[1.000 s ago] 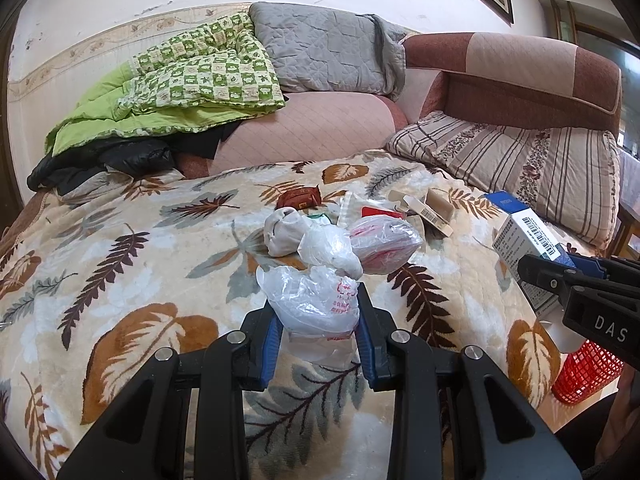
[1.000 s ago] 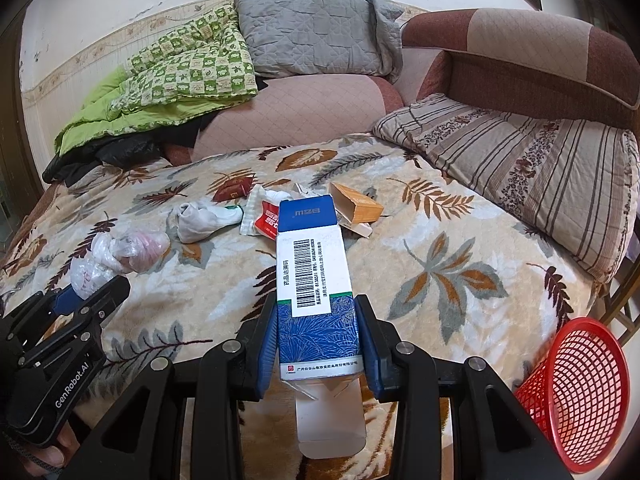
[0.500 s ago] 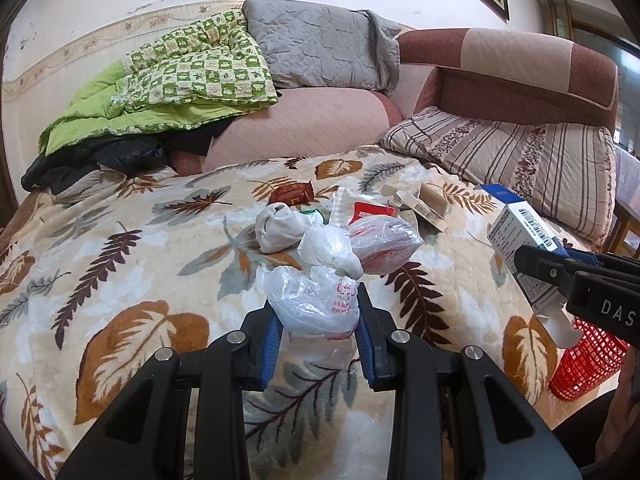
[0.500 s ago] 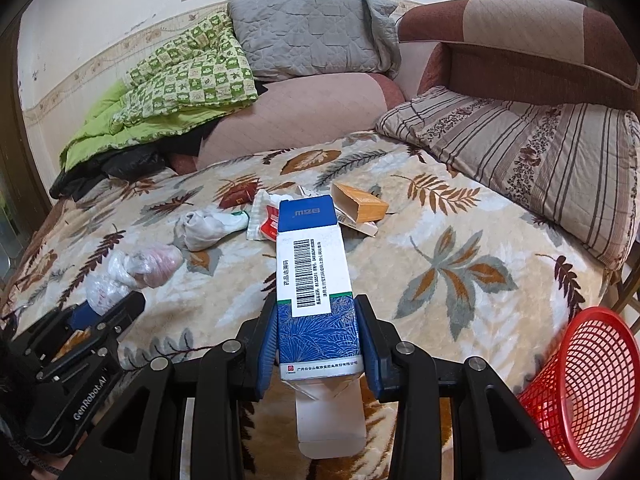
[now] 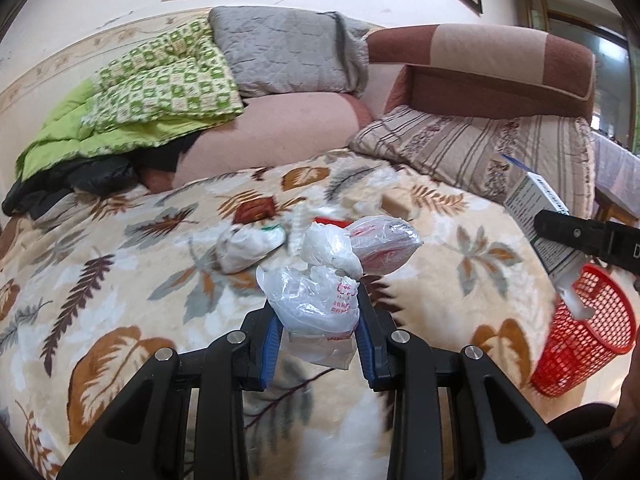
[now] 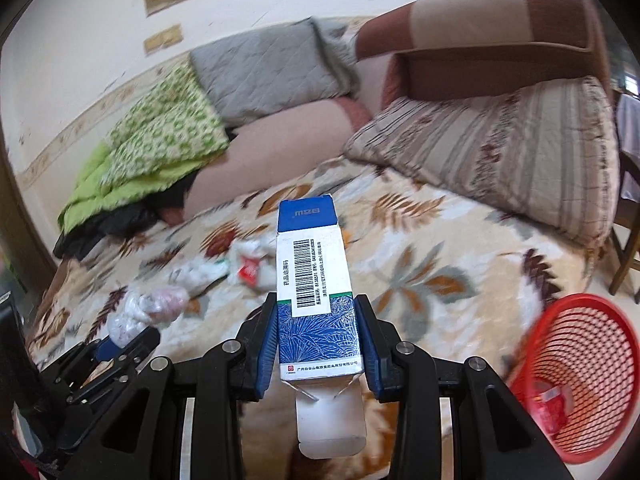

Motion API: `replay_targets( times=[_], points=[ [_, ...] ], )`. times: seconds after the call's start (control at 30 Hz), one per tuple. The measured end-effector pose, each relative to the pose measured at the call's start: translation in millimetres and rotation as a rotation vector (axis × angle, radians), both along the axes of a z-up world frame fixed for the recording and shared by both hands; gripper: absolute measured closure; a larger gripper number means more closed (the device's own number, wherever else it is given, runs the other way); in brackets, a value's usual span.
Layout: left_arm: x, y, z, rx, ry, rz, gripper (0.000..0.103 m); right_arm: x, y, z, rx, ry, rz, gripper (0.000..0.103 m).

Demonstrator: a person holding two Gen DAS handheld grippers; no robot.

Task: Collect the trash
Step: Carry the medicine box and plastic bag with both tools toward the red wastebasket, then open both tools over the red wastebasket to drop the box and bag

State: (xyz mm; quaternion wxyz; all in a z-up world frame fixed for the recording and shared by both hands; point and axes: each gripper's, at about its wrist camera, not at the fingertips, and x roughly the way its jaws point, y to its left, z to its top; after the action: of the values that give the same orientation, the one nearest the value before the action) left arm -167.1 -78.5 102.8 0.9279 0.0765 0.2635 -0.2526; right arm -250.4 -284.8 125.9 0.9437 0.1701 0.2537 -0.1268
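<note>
Left hand-held gripper is clamped on a crumpled clear bag, held above a bed with a leaf-print blanket. More trash lies on the bed at 12 o'clock from the bag: a white bundle and a red item, blurred. Right hand-held gripper is clamped on a blue and white box, upright, barcode facing the camera, bottom flap hanging open. A red basket stands on the floor beside the bed, at 4 o'clock from the box, with something red inside. Pillows lean at the bed's far side
</note>
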Motion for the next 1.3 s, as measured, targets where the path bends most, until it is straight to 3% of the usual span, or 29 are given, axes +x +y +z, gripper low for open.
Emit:
replay_targets(
  times=[0.23, 0.5, 0.73, 1.0, 1.03, 1.1, 1.13, 1.3],
  points=[
    [-18, -41, 22, -0.012, -0.010, -0.106, 0.071, -46, -52, 3, 0.057, -0.014, -0.089, 0.063],
    [-61, -125, 39, -0.020, 0.029, -0.328, 0.071, -128, -125, -3, 0.126, -0.004, -0.238, 0.063],
    [-99, -214, 29, -0.008, 0.157, -0.529, 0.071, -187, -175, -26, 0.197, 0.015, -0.365, 0.063],
    [-125, -277, 17, 0.019, 0.237, -0.633, 0.071, -200, -205, -33, 0.241, -0.014, -0.403, 0.062],
    [-127, -283, 16, 0.022, 0.241, -0.639, 0.070, -200, -208, -34, 0.248, -0.018, -0.408, 0.062],
    [-128, -294, 15, 0.019, 0.255, -0.652, 0.056, -199, -215, -36, 0.253, -0.017, -0.426, 0.053],
    [-128, -298, 15, 0.012, 0.261, -0.650, 0.044, -199, -218, -38, 0.257, -0.019, -0.435, 0.046],
    [-121, -294, 17, 0.006, 0.267, -0.644, 0.042, -207, -223, -41, 0.263, -0.021, -0.462, 0.045]
  ],
)
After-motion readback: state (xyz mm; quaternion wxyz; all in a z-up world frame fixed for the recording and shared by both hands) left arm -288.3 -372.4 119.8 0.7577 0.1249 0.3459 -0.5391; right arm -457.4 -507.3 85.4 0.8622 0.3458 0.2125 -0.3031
